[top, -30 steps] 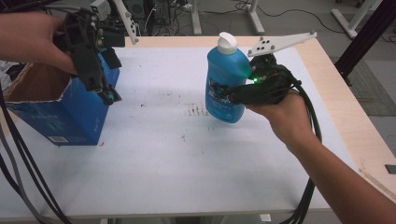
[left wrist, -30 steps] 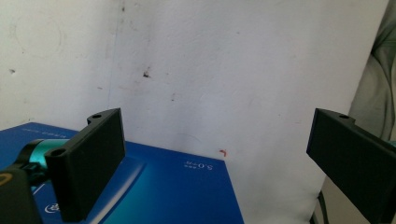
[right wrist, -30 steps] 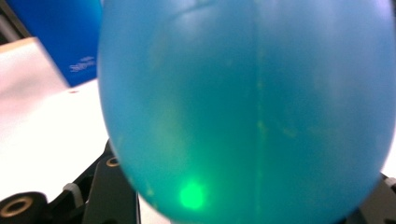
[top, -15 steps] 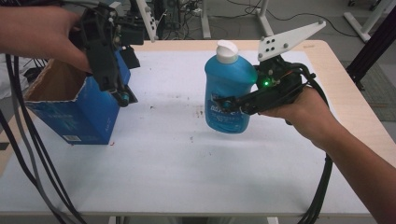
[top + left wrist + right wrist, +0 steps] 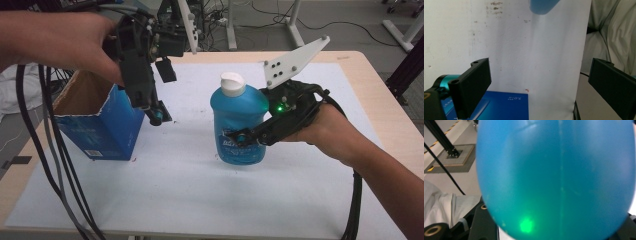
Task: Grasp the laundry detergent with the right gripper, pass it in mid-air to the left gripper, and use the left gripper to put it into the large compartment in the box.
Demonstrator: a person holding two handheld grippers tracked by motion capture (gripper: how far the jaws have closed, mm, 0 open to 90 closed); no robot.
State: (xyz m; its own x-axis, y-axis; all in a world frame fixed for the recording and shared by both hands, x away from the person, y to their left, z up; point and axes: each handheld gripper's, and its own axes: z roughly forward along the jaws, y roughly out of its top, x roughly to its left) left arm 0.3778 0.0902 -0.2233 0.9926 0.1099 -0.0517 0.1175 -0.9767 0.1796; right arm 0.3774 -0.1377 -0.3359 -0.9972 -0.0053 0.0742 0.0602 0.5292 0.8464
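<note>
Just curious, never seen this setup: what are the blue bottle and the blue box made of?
The blue bottle looks like glossy, slightly translucent plastic: a green light glows through it and a mould seam runs down it. The blue box seems printed cardboard, brown inside with a ragged torn top edge.

I read "5.0" in small white print on my blue box. The bottle label is too blurred.

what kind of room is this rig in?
Probably a lab or workshop, not a home: a bare work table under a white sheet, cables on the floor, and metal stand legs behind the table.
</note>
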